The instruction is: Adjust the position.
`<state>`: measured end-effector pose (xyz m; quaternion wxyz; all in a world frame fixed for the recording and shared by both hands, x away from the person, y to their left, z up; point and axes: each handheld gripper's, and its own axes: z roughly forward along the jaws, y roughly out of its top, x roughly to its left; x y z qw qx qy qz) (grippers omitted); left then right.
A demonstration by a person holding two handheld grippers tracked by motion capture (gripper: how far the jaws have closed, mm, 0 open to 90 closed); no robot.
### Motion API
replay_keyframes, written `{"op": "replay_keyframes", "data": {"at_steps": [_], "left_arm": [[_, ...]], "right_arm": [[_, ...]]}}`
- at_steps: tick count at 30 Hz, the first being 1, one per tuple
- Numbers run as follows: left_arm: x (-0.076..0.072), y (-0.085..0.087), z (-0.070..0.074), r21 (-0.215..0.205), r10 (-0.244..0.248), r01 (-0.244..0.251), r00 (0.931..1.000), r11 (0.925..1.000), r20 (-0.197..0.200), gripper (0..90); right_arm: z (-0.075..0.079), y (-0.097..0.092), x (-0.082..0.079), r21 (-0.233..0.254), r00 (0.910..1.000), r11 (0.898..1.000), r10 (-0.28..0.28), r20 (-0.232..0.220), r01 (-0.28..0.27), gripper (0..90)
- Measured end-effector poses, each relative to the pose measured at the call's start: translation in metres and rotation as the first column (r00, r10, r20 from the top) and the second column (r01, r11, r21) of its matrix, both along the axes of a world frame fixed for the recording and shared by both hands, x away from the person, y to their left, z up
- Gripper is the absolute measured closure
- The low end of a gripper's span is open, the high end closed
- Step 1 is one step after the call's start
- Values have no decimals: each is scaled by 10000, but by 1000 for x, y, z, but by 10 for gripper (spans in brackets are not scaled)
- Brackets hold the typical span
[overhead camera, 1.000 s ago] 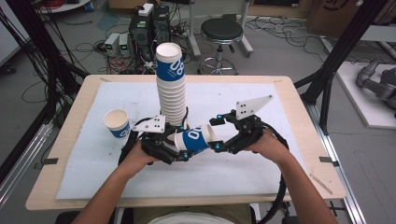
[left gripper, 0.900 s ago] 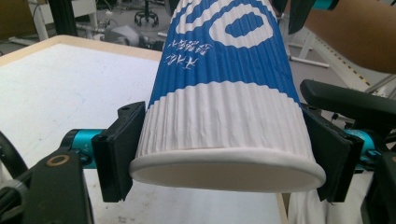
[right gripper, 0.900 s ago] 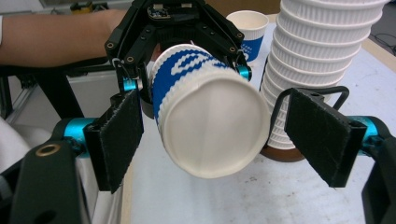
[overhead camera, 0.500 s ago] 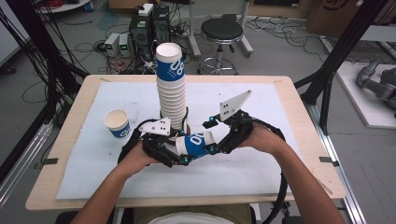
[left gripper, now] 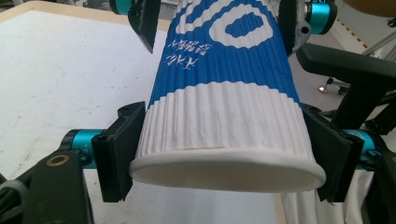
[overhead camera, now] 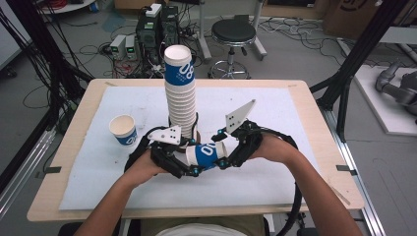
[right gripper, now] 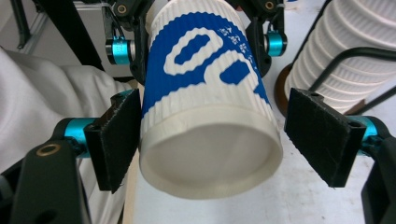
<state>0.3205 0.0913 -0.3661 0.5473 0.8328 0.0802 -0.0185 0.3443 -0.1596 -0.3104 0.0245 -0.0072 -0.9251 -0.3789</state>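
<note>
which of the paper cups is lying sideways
The cup between the grippers, held level by the left hand-held gripper; the lone cup and the stack stand upright.

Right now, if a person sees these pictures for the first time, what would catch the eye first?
The tall stack of cups at the middle of the table stands out first. In front of it, a blue-and-white cup lies sideways between the left gripper, clamped on its rim end, and the right gripper, around its base. A single cup stands upright at the left.
</note>
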Motion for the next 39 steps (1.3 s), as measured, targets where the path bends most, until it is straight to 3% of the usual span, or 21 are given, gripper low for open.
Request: {"op": "replay_keyframes", "data": {"at_steps": [3,5,7,11,14,17,23,25,27,29,31,34,36,39], "left_arm": [[-2,-3,0,199,-72,70,9999,9998,73,227],[-2,-3,0,379,-75,70,9999,9993,124,226],[-1,-3,0,341,36,-39,10000,9994,91,225],[0,1,2,-650,167,-169,9999,9977,-36,180],[0,2,3,-1074,256,-252,9997,9939,30,139],[2,6,3,-1486,294,-284,9996,9885,45,133],[5,15,5,-2462,573,-586,9983,9675,-126,123],[7,19,4,-2793,689,-715,9974,9575,-192,118],[8,23,4,-3225,831,-886,9961,9424,-310,109],[9,26,4,-3666,977,-1051,9945,9244,-389,104],[10,27,5,-3871,994,-1093,9940,9156,-455,103],[9,26,3,-3840,914,-1010,9949,9178,-433,103],[9,24,1,-3838,928,-1031,9946,9176,-454,97],[9,21,-1,-3785,883,-1008,9948,9201,-503,76]], "right_arm": [[-5,4,-1,-220,9997,9995,246,-94,-248,221],[-7,7,-1,-381,9984,9978,534,-194,-541,283],[-9,7,-2,-382,9988,9983,442,-193,-450,287],[-11,1,0,-27,9989,9996,272,-378,-273,283],[-10,-5,-1,232,9992,9997,86,-378,-77,283],[-10,-11,-1,789,9996,9968,-58,-294,81,283],[-15,-26,-2,1709,9986,9839,-490,-217,520,283],[-16,-32,-3,1960,9970,9776,-718,-297,762,283],[-18,-39,-3,2320,9951,9678,-920,-371,981,283],[-20,-45,-3,2701,9924,9550,-1142,-457,1224,283],[-23,-52,-4,3175,9876,9352,-1467,-561,1570,283],[-29,-58,-3,3744,9829,9088,-1689,-735,1842,283],[-32,-60,-4,3988,9814,8968,-1721,-849,1918,283],[-37,-59,-5,4203,9830,8887,-1595,-913,1832,283]]}}
